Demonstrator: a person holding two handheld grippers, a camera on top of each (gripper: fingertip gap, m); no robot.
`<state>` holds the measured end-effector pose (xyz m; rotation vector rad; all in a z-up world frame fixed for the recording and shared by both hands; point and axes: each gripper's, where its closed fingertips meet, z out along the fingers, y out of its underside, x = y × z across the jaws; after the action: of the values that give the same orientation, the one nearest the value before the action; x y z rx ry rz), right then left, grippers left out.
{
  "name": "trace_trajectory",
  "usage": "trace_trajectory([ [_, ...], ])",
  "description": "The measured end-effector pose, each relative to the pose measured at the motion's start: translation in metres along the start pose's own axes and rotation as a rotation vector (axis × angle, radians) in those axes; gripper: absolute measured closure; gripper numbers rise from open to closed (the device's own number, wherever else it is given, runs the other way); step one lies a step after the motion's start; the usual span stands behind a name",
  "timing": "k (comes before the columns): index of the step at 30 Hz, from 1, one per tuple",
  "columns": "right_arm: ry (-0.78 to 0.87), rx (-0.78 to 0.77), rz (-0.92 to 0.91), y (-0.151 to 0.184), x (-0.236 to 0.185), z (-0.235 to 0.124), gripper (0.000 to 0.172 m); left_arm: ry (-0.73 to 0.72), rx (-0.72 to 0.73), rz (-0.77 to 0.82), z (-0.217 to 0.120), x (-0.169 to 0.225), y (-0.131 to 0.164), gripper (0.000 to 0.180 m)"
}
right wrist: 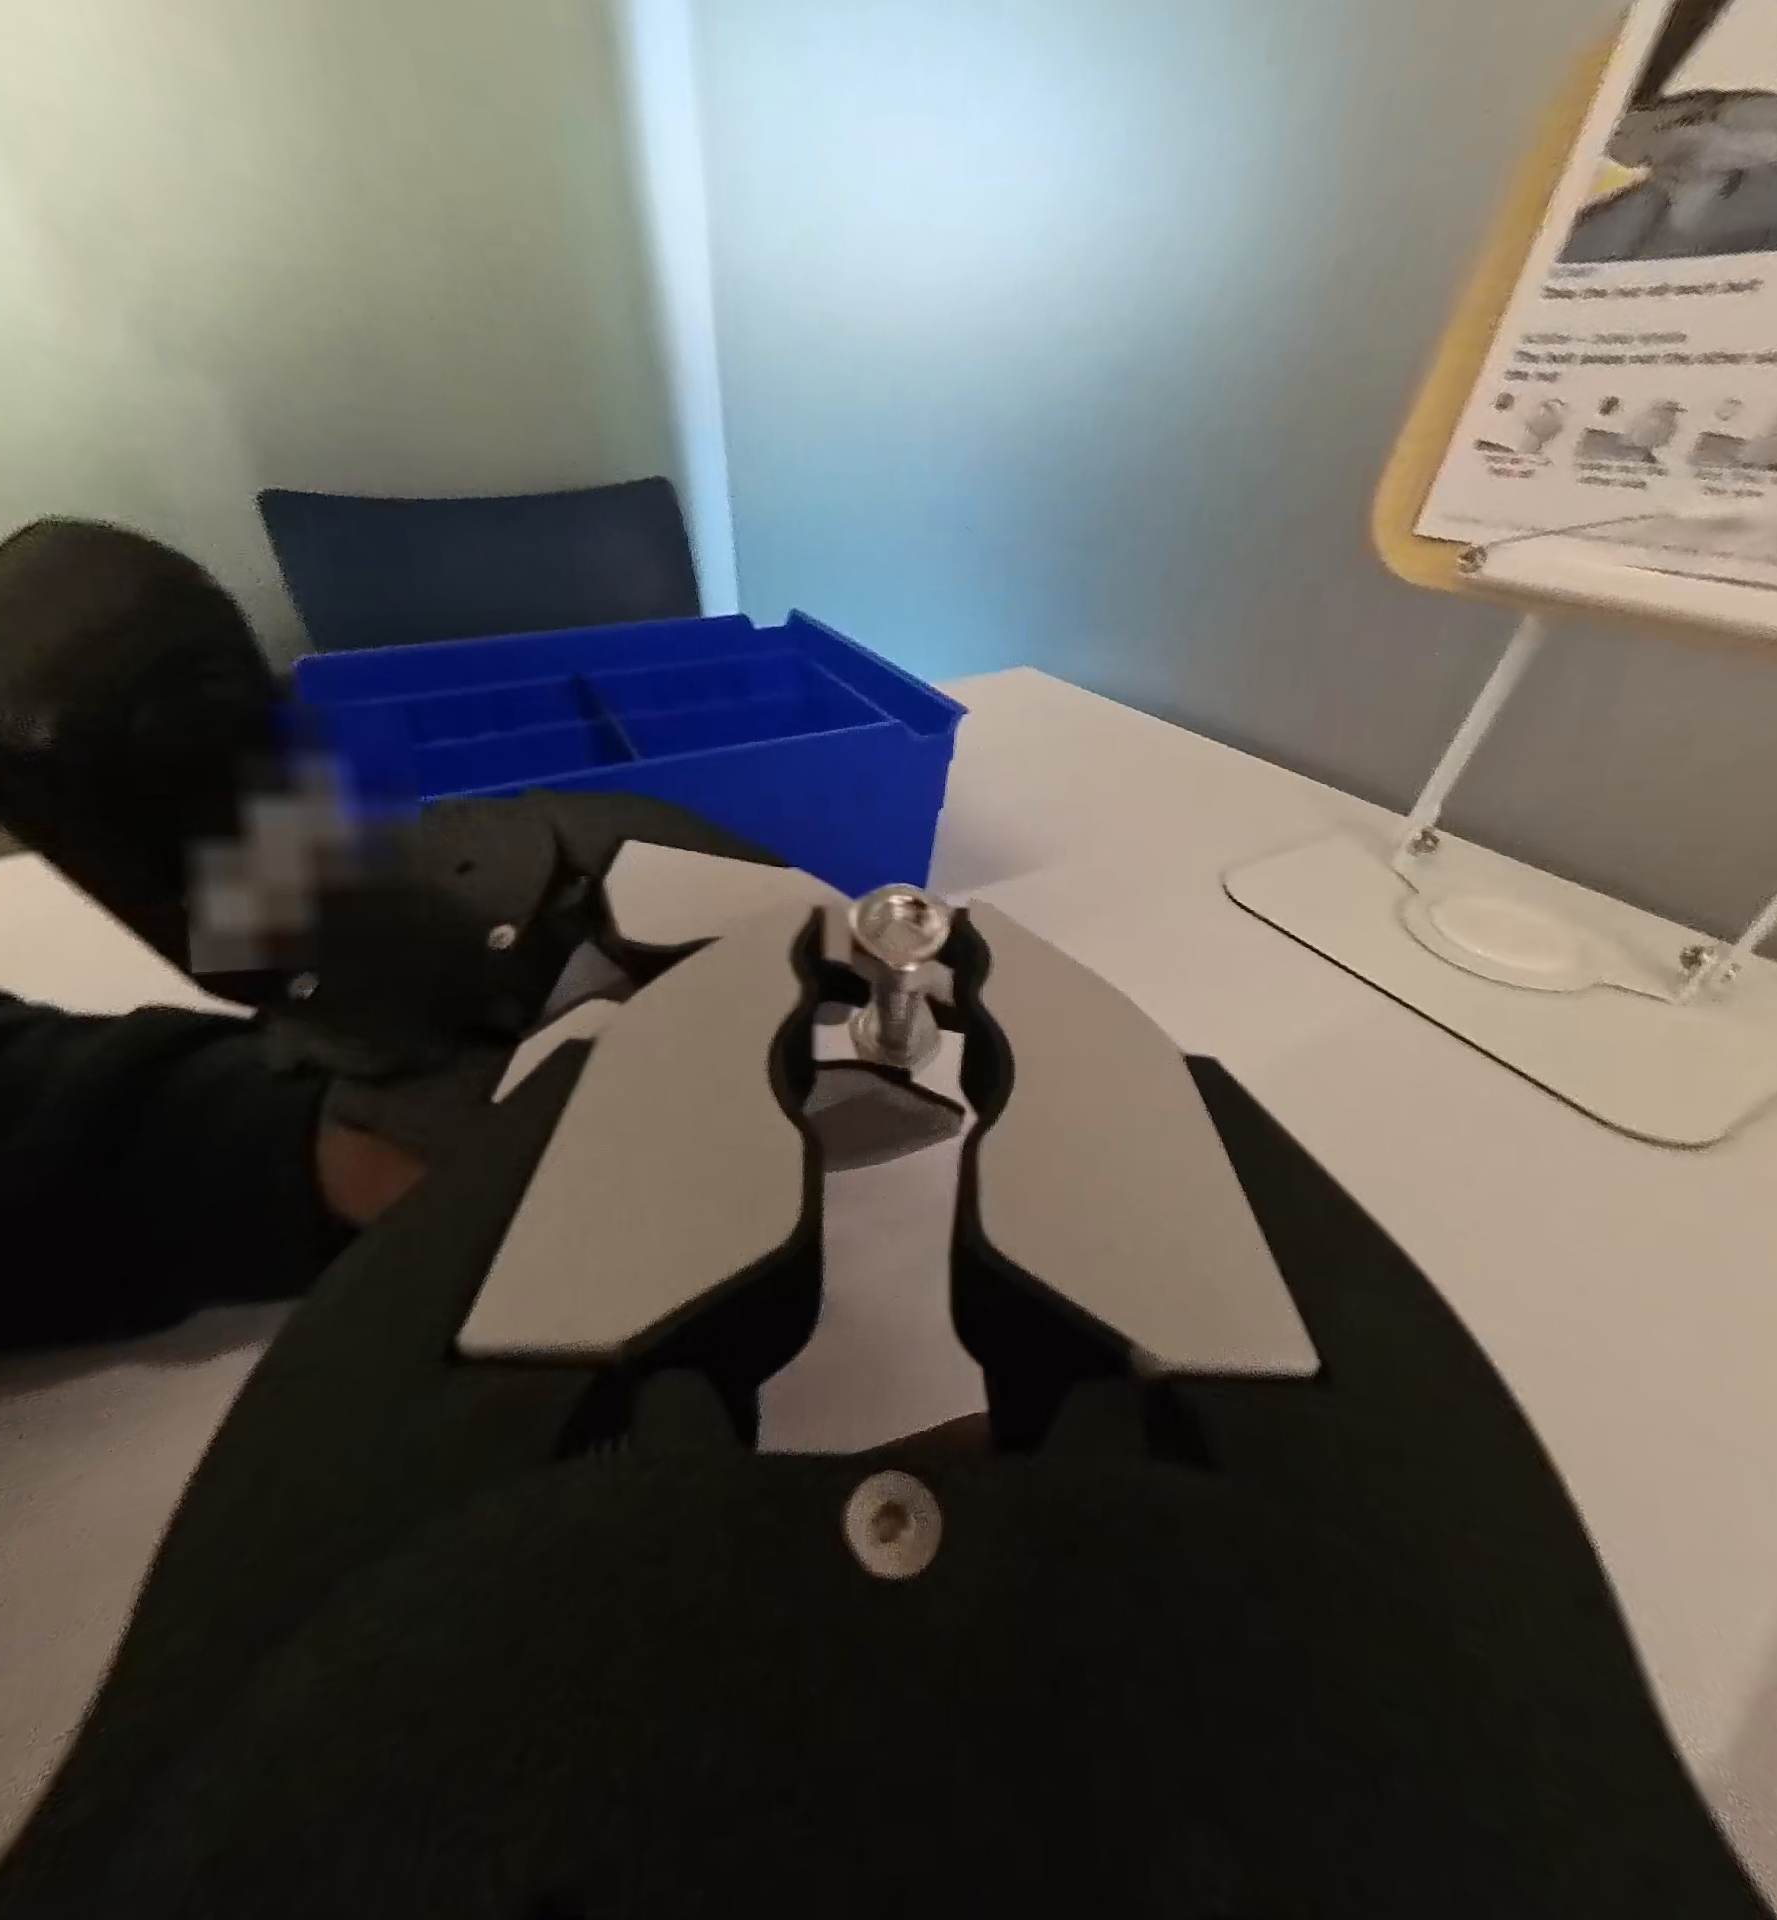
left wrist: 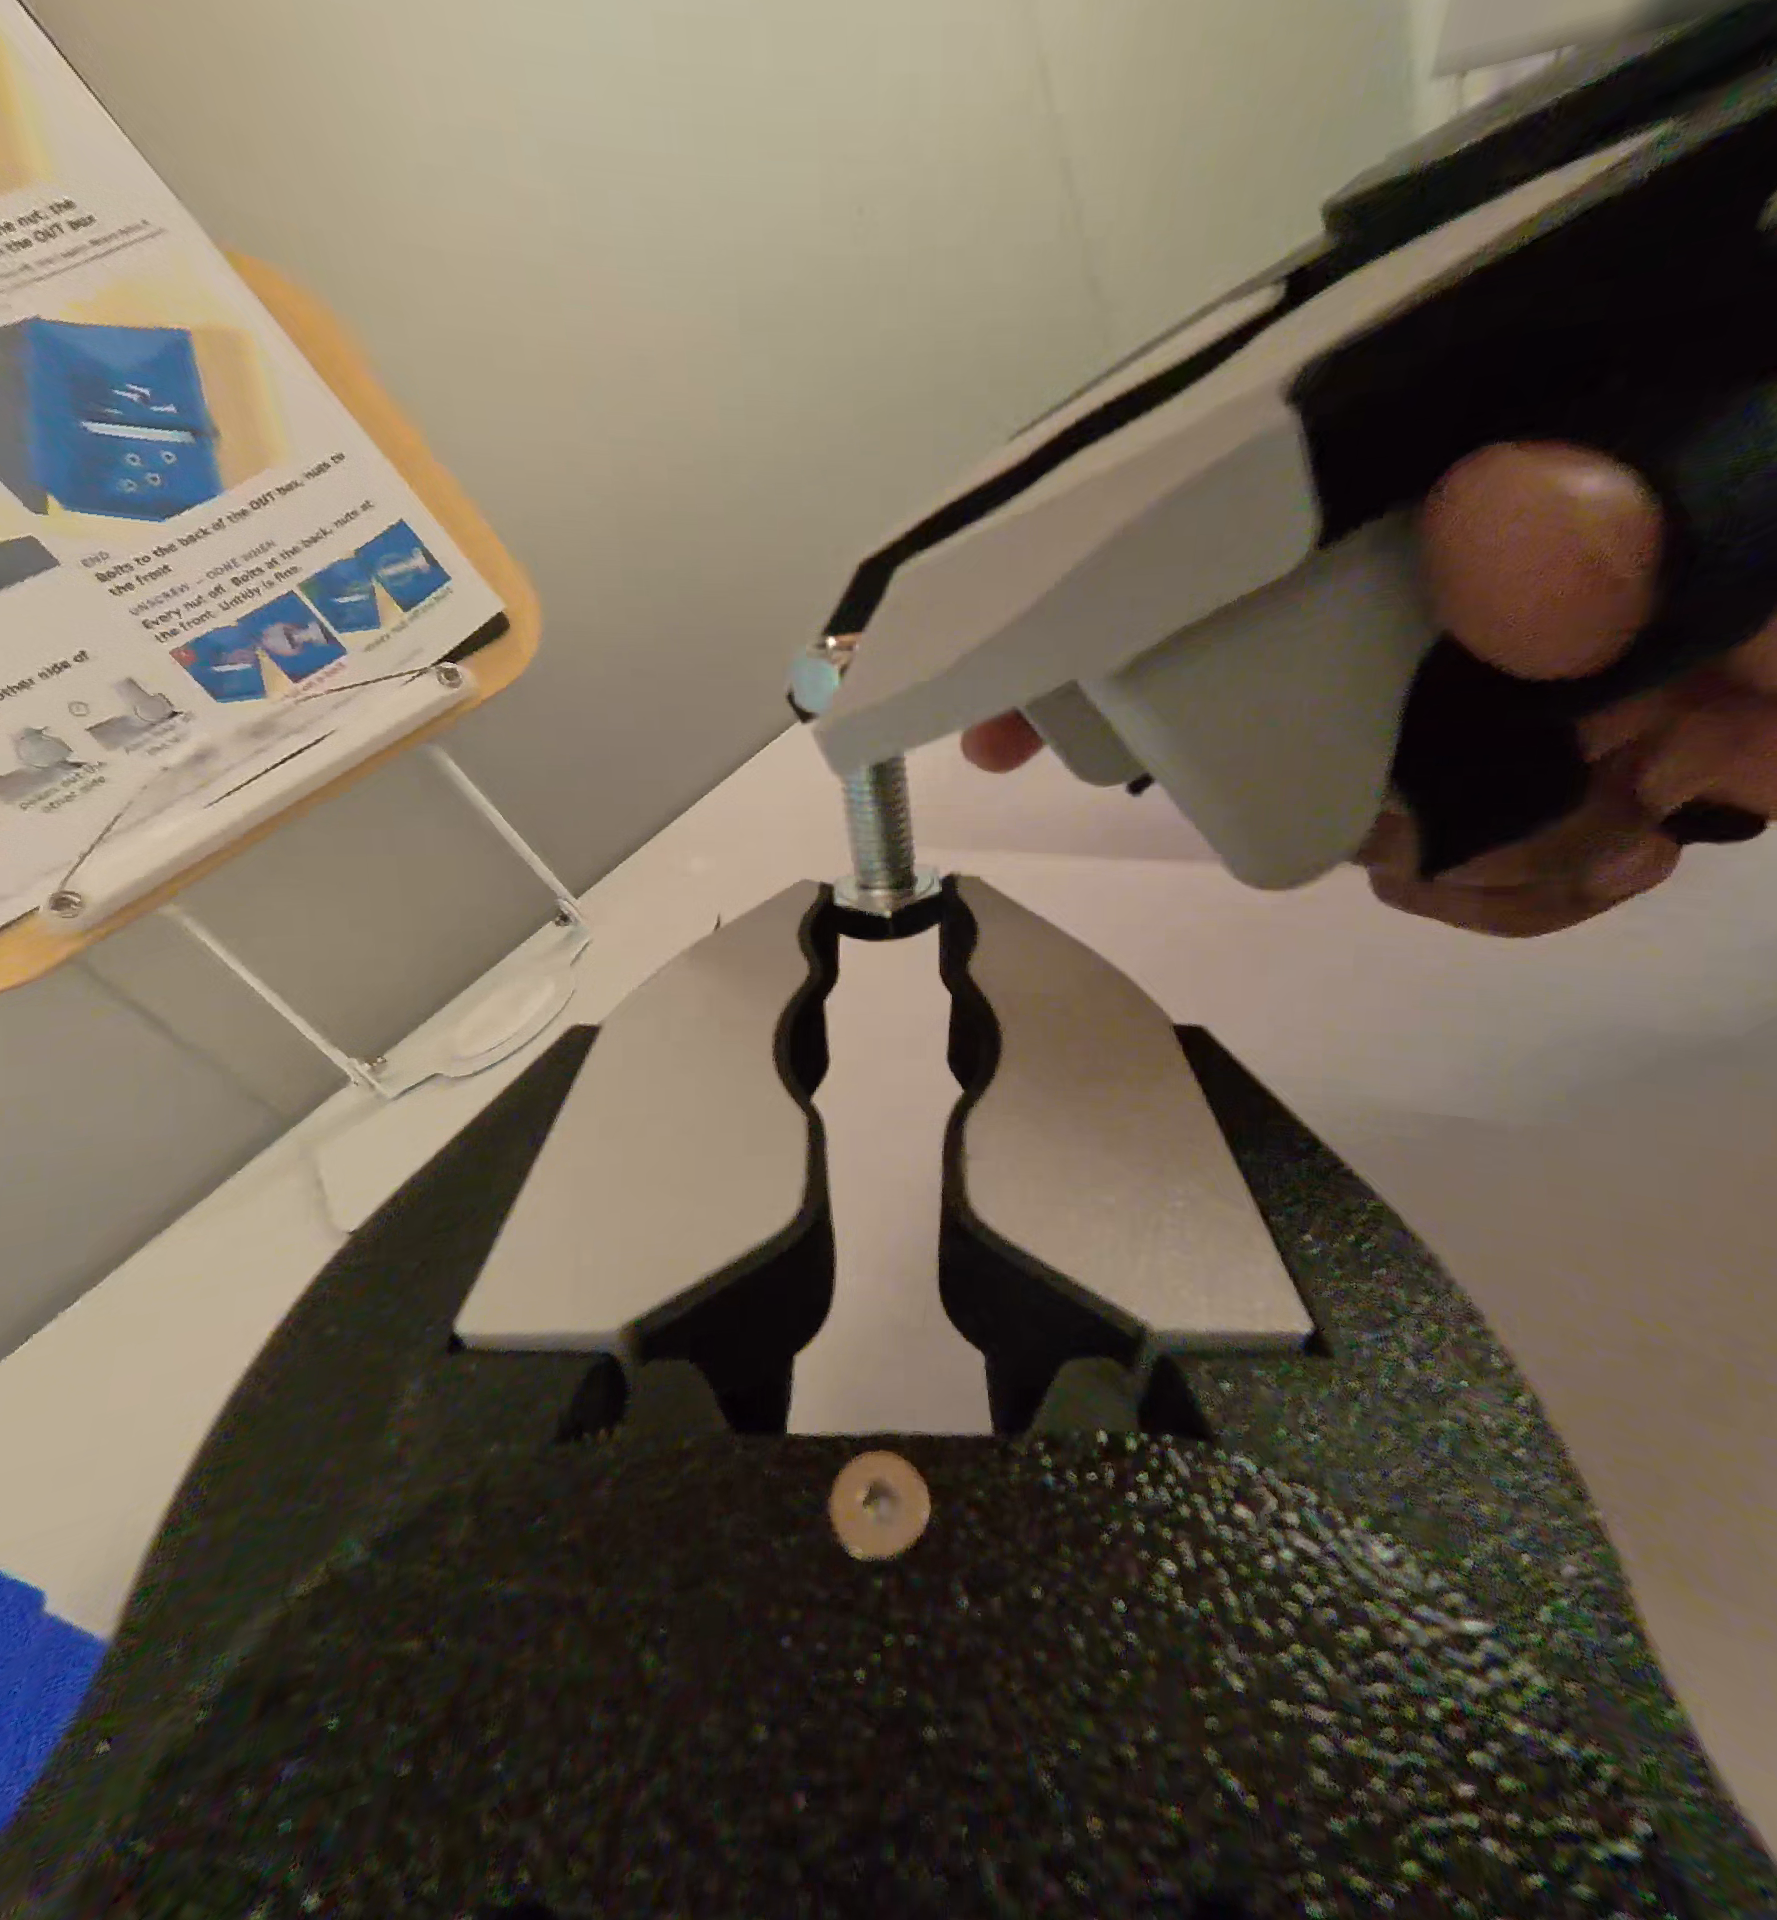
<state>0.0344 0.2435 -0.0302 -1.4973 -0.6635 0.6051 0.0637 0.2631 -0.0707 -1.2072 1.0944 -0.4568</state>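
**Bolt and nut pinched between two pairs of tongs**

A white surface carries a blue divided bin and a stand with an instruction sheet. Above the surface, the left tongs pinch a silver hex nut at their tips. The right tongs pinch the head of the threaded bolt standing in that nut.
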Motion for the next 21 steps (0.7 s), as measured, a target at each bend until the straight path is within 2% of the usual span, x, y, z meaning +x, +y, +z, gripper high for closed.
trace_trajectory([
  [2, -0.096, -0.003, -0.072, -0.003, -0.008, -0.002, 0.130, 0.043, 0.018, -0.032, -0.001, 0.002, -0.002, 0.162],
  [3, -0.149, 0.004, -0.103, -0.005, -0.010, -0.006, 0.126, 0.076, 0.038, -0.047, -0.002, 0.004, -0.004, 0.162],
  [6, -0.290, 0.012, -0.181, -0.009, -0.013, -0.020, 0.127, 0.163, 0.092, -0.076, -0.006, 0.010, -0.011, 0.162],
  [12, -0.431, -0.007, -0.241, 0.000, -0.021, -0.032, 0.129, 0.365, 0.146, -0.114, -0.011, 0.035, -0.019, 0.163],
  [14, -0.447, -0.003, -0.250, 0.001, -0.025, -0.033, 0.136, 0.417, 0.144, -0.122, -0.012, 0.041, -0.018, 0.163],
  [15, -0.441, -0.005, -0.251, 0.002, -0.025, -0.032, 0.145, 0.432, 0.136, -0.118, -0.011, 0.044, -0.017, 0.162],
  [16, -0.424, -0.011, -0.252, 0.003, -0.025, -0.029, 0.152, 0.429, 0.129, -0.107, -0.010, 0.044, -0.016, 0.163],
  [18, -0.357, -0.018, -0.238, 0.003, -0.020, -0.022, 0.153, 0.370, 0.102, -0.078, -0.008, 0.038, -0.012, 0.163],
  [21, -0.161, -0.046, -0.124, 0.002, -0.004, -0.007, 0.153, 0.172, 0.030, 0.013, -0.003, 0.013, -0.003, 0.162],
])
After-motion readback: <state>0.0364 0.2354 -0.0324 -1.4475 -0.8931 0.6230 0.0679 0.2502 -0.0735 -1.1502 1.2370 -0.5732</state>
